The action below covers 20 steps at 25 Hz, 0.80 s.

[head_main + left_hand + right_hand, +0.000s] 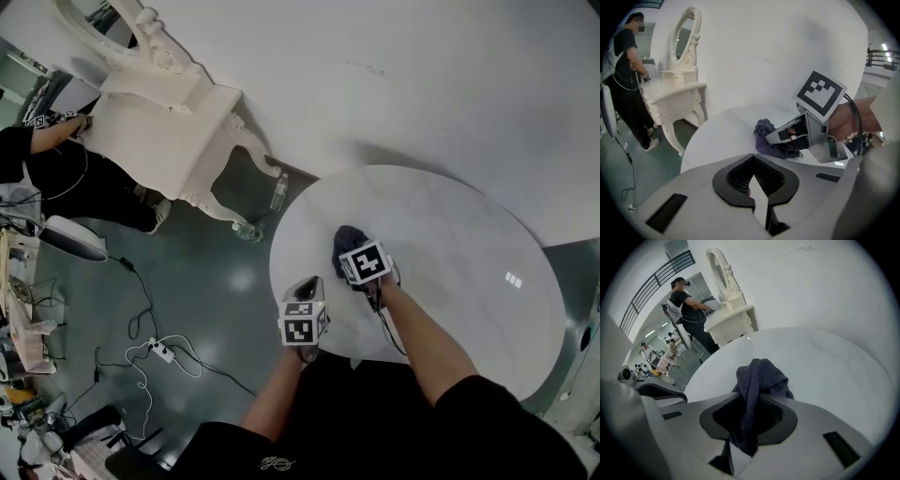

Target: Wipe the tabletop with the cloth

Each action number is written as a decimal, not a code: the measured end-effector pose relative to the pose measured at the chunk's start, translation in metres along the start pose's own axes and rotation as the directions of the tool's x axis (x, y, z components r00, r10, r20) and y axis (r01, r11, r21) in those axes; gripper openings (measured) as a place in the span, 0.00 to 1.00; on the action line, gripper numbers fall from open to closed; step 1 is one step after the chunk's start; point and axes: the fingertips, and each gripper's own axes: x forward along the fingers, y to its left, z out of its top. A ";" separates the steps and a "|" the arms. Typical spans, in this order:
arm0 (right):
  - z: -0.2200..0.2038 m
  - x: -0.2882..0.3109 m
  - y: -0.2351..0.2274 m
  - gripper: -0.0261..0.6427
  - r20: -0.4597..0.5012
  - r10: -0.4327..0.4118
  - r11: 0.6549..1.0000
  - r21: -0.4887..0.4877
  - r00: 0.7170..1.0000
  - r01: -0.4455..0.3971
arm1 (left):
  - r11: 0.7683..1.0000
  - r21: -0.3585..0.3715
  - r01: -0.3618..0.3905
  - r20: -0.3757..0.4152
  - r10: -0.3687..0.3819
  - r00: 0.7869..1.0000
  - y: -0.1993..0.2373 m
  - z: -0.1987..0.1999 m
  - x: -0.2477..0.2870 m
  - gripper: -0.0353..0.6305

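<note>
Head view: the right gripper (354, 253) rests over the left part of the round white tabletop (450, 244), with the dark cloth (347, 236) bunched at its tip and lying on the surface just beyond its marker cube. The left gripper (306, 286) is just beside it on the near left, at the table's edge, apart from the cloth. Well beyond both grippers to the left stand a white dressing table (155, 127) and a person in dark clothes (56, 169); a clear bottle (279, 190) stands on the floor between that furniture and the table. Left gripper view: the left gripper (756, 185) shows its jaws only narrowly apart, with bare tabletop (722, 136) showing through the slit and nothing between them. Ahead of it and to its right the right gripper (776, 137) points down onto the cloth (761, 129), which touches the table. The dressing table (675, 89) and the person (623, 84) are far off to the left. Right gripper view: the right gripper (747, 423) has its jaws closed on a fold of the cloth (759, 376), which runs up between the pads and humps over just past the tips onto the tabletop (825, 366). The dressing table (731, 317) and the person (686, 310) lie beyond the table's far edge, up and to the left of the jaws.
</note>
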 end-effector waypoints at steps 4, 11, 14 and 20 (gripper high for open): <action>0.026 0.015 0.031 0.17 -0.005 0.061 0.998 -0.019 0.998 -0.061 | 1.000 -0.012 -0.020 0.009 0.020 1.000 0.026 0.013 -0.009 0.06; 0.067 0.045 0.070 0.17 -0.007 0.143 0.988 -0.058 0.990 -0.143 | 0.998 -0.039 -0.044 0.017 0.045 0.999 0.067 0.031 -0.009 0.06; 0.082 0.056 0.076 0.17 -0.014 0.147 0.984 -0.096 0.989 -0.148 | 0.999 -0.029 -0.044 0.016 0.044 0.999 0.077 0.035 -0.007 0.06; 0.130 0.068 0.069 0.16 0.039 0.051 0.932 -0.360 0.998 -0.034 | 0.997 -0.067 -0.045 0.034 0.047 0.998 0.091 0.044 -0.005 0.06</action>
